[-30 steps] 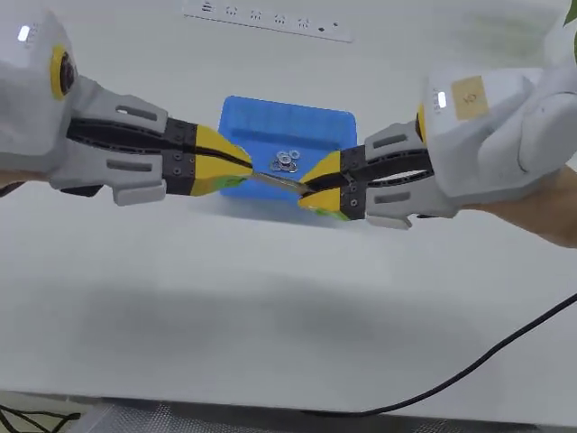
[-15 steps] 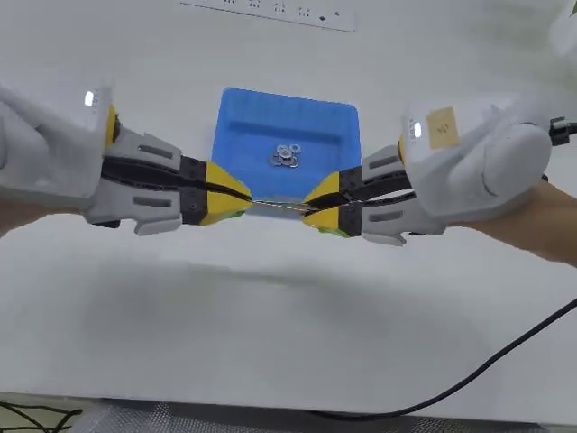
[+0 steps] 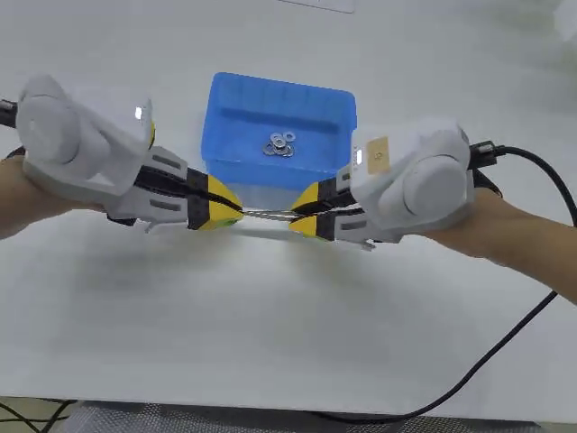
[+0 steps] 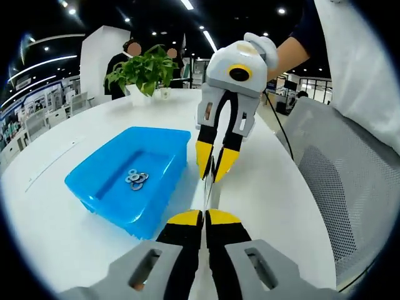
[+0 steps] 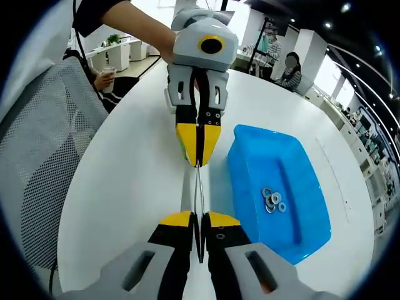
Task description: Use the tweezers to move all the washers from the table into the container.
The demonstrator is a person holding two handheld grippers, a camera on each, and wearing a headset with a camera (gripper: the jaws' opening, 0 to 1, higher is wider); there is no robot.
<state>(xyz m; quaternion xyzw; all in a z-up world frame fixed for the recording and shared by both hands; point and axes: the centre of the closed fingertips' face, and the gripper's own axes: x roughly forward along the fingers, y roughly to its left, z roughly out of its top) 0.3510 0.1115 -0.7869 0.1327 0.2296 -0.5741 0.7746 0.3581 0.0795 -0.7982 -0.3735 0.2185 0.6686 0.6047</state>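
A blue container (image 3: 279, 113) stands on the white table (image 3: 270, 316) with several washers (image 3: 280, 143) in its middle. Just in front of its near wall, thin metal tweezers (image 3: 268, 215) are held level between both grippers. My left gripper (image 3: 236, 212) is shut on one end and my right gripper (image 3: 296, 219) is shut on the other, tips facing each other. In the left gripper view my left gripper (image 4: 204, 215) clamps the tweezers (image 4: 208, 195), with the container (image 4: 106, 187) and washers (image 4: 135, 179) on the left. In the right gripper view my right gripper (image 5: 199, 219) clamps the tweezers (image 5: 198, 184), with the container (image 5: 294, 187) and washers (image 5: 273, 200) on the right.
A black cable (image 3: 505, 343) runs from the right gripper across the table to its near edge. A mesh chair (image 4: 350, 187) stands beside the table. A potted plant (image 4: 145, 72) sits at the far end, with people behind it.
Both grippers, still joined by the tweezers, have come back from over the container's front part to just in front of its near wall. The head camera has tilted down.
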